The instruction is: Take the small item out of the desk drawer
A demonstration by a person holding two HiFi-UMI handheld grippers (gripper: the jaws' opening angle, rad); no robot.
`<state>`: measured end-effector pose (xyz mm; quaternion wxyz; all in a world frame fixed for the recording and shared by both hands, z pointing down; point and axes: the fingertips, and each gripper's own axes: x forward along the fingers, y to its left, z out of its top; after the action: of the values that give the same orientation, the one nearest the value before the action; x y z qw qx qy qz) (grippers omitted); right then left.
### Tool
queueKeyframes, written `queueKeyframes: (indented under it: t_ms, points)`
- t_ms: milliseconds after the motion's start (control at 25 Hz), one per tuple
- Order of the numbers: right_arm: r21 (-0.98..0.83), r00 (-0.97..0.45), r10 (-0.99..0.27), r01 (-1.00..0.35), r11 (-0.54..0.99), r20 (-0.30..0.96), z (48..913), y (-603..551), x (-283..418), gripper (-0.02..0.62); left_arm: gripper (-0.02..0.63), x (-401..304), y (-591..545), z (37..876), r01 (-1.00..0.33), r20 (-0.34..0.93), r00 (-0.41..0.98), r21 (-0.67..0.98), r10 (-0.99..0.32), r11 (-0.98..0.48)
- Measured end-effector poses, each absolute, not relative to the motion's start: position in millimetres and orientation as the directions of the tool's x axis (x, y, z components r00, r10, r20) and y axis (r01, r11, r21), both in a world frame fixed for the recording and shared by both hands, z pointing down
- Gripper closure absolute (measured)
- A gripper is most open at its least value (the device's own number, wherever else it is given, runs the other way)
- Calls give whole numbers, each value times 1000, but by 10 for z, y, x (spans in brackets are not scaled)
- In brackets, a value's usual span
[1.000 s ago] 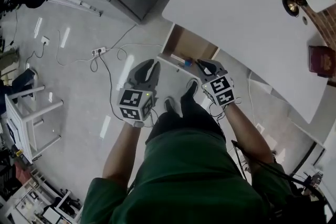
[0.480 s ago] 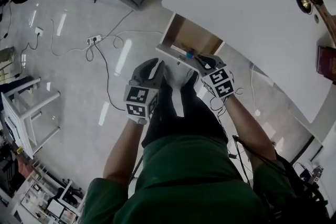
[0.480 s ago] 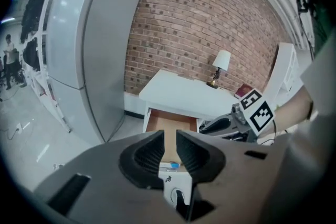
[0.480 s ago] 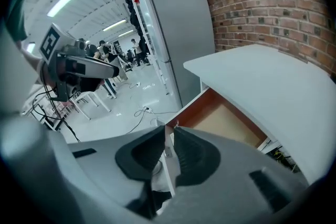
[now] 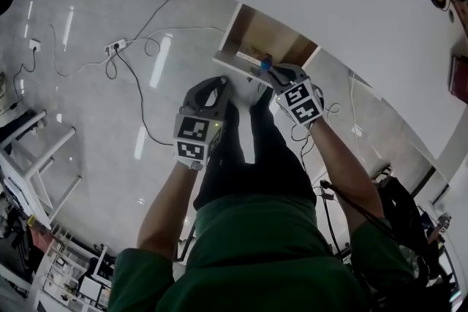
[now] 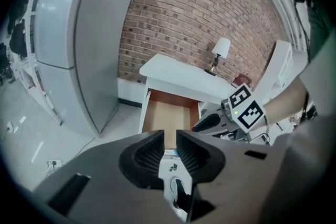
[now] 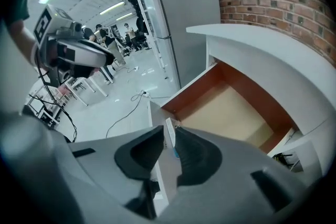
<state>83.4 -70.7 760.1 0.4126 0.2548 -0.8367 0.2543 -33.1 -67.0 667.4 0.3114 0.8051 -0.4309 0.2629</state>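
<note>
Right hand-held gripper (image 7: 169, 135) is at the front of the open drawer (image 7: 231, 107). Its jaws are opening, with the top edge of the white front panel (image 5: 234, 66) standing upright between them; a thin gap shows on the left side of the panel, so the pads look no more than just beside it, not clamped. Left hand-held gripper (image 6: 169, 136) hangs over the floor (image 5: 110, 120), near the drawer's front but apart from it. Its jaws are a narrow slot apart, with nothing between them and nothing touched. Small item (image 5: 265, 63): a bit of bright blue at the drawer's front end, just beside the right hand-held gripper's tips in the head view. In the right gripper view a sliver of the same blue shows low between the jaws, against the panel. It is too small and too covered to give its shape, which way it points, or its long axis. Whether it lies inside the drawer or sits on the panel's edge cannot be told. The drawer has a tan bottom, red-brown side walls and a white front. It is pulled out from under the white bench (image 5: 351, 25), with its long axis running from the bench toward the person.
</note>
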Motion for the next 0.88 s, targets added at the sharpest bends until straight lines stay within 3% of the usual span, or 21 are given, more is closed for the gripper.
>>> queueKeyframes:
  t_ms: [880]
  points:
    - [-324,-458,91,-462,825,884,8853,-786,576,499,540,-646,-633,7355,-878,727,473,340,-499,-337]
